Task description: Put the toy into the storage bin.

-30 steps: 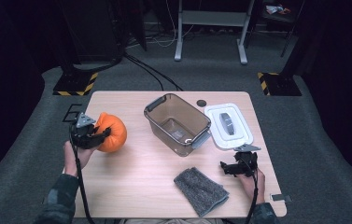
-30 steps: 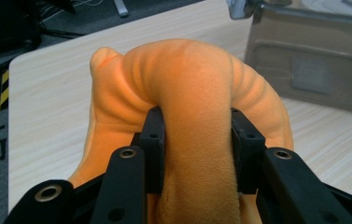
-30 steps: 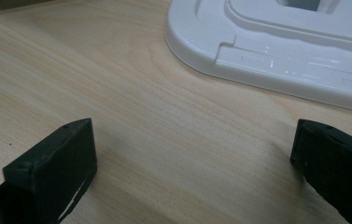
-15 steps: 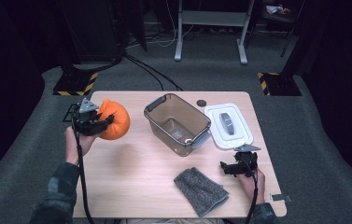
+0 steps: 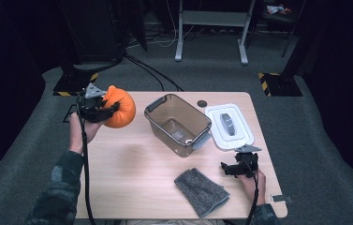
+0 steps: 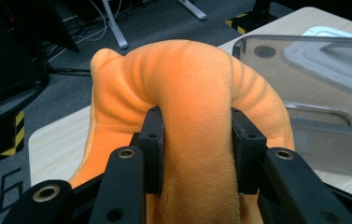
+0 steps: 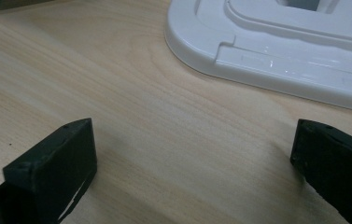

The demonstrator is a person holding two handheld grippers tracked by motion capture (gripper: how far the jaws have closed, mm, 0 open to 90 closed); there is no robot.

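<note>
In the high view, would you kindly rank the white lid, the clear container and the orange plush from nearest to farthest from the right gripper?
From the right gripper:
1. white lid, just beyond it.
2. clear container, table centre.
3. orange plush, far left, held aloft.

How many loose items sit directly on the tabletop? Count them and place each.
4: the clear container mid-table, the white lid to its right, the grey cloth near the front edge, and a small dark disc at the far edge.
</note>
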